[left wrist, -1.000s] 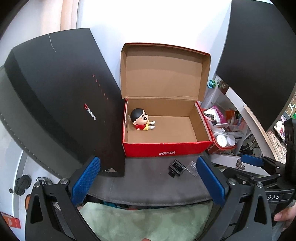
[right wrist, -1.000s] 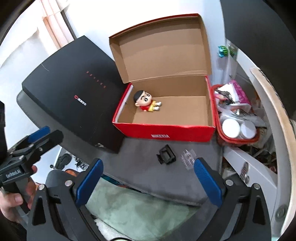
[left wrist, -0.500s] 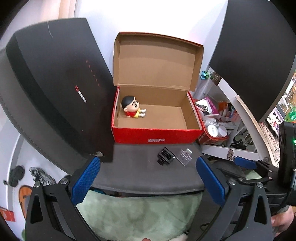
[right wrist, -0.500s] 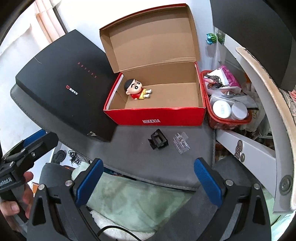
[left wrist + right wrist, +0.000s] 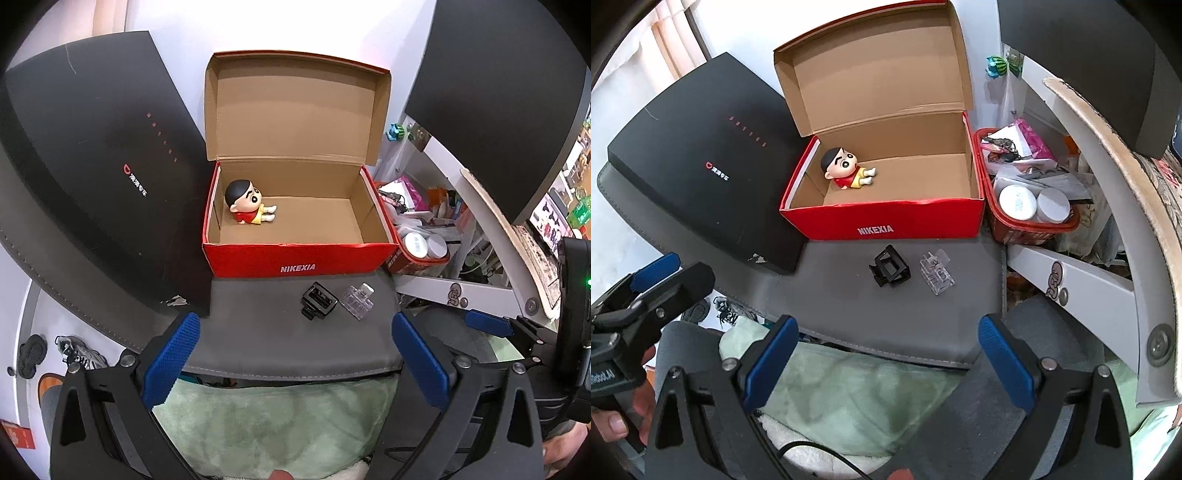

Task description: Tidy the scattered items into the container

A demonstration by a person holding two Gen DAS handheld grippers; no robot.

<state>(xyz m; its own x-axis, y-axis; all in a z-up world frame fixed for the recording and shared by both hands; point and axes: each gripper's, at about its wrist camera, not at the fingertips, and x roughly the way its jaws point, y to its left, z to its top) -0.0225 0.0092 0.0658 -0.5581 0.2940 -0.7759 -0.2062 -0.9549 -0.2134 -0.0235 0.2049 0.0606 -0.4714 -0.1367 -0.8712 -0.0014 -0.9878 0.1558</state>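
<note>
Red box (image 5: 299,258) at 12 o'clock holds a figurine (image 5: 248,202); black clip (image 5: 318,306) and clear clip (image 5: 357,301) lie just before it

We see a red cardboard shoebox (image 5: 299,254) with a plain brown inside and white lettering on its front wall. The small cartoon figurine (image 5: 248,203) in it has black hair, a red shirt and yellow shorts. On the grey leather-look mat (image 5: 849,306) lie a black plastic clip (image 5: 889,270) and a clear plastic clip (image 5: 936,273) — one solid dark, one see-through. Both grippers' finger pads (image 5: 170,363) are blue.
</note>
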